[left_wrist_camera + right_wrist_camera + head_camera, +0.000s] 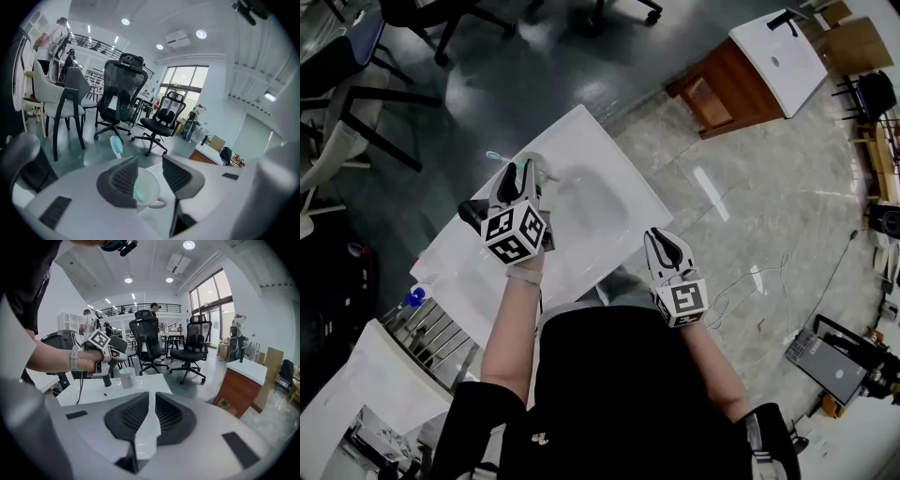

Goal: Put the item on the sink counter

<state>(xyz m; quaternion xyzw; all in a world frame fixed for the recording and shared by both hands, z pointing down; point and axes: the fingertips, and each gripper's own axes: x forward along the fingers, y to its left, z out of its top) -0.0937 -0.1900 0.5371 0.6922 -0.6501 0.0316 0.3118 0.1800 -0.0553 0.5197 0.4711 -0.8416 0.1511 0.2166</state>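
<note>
Right gripper is hovering closed, empty; left gripper is pointing downward, open around white handled cup containing 1 blue toothbrush.

The left claw is reaching out at centre-left of the head view, tilting a little downward, and in the left gripper view its jaws are standing well apart. The left forearm is stretching bare up the frame, with a pale band circling the wrist. The left hand is gripping its handle at the left of the right gripper view. The right claw is hanging at centre-right, its jaws lying drawn together. The right forearm is angling in from the lower right.
</note>
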